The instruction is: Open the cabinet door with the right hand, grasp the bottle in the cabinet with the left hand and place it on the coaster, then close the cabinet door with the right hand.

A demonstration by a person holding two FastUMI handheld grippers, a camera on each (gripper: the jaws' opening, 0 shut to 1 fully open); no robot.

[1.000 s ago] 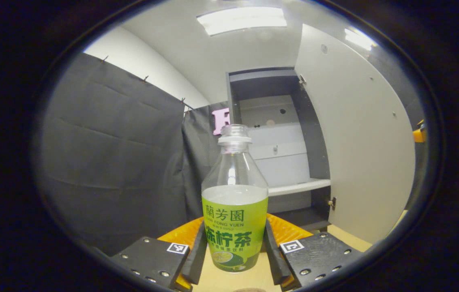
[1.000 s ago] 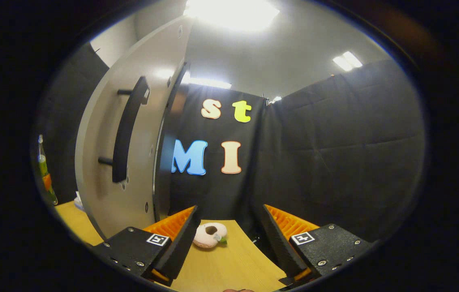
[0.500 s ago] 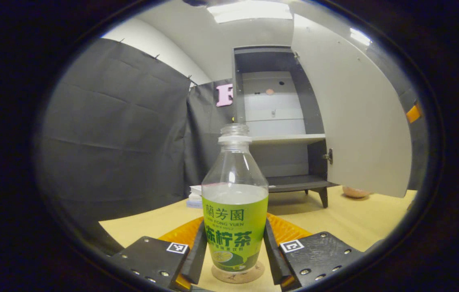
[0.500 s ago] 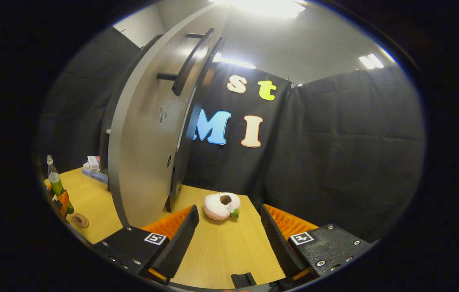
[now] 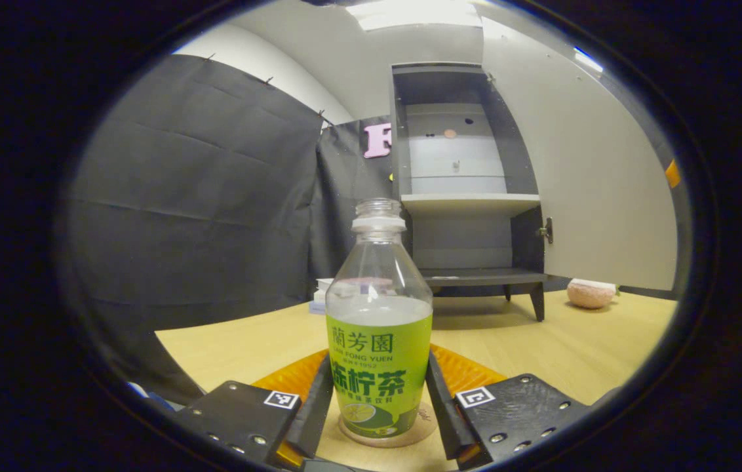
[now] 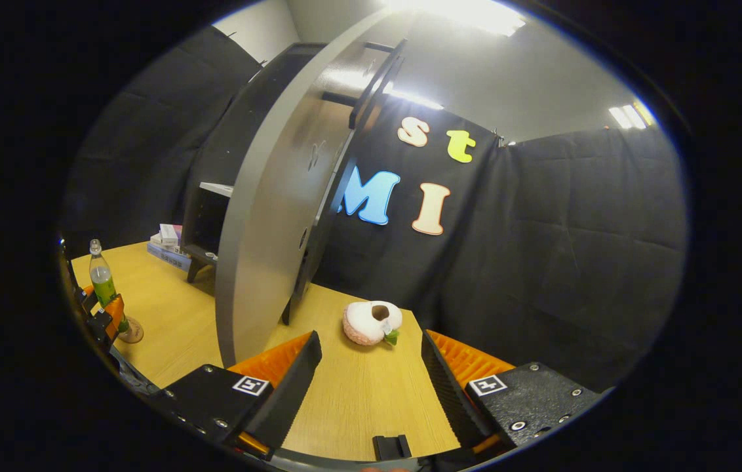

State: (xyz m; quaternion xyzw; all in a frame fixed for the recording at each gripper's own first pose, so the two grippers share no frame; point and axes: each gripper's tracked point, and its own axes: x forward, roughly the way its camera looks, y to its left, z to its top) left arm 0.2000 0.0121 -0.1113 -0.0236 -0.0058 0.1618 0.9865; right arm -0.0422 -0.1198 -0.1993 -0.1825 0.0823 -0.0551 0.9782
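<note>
On the coaster (image 5: 389,432), near edge of the worktop (image 5: 541,347): bottle (image 5: 379,341), upright, long axis vertical, base apparently seated on the disc. Pinched at label height between both fingers of the left tongs (image 5: 379,410), one finger on each flank. Seen again far left in the right gripper view, bottle (image 6: 103,278) standing over coaster (image 6: 130,333). Behind and right of the bottle, cabinet (image 5: 466,190) with shelves bare, cabinet door (image 6: 286,216) swung wide, edge toward the right tongs (image 6: 364,387). Right tongs spread, holding nothing, low over the worktop near a plush toy (image 6: 371,322). Door handle (image 6: 374,82) high up on the door's outer face, up and left of the right tongs, well apart. Judged: placement about done; release left, then the door, nearer the right hand.
</note>
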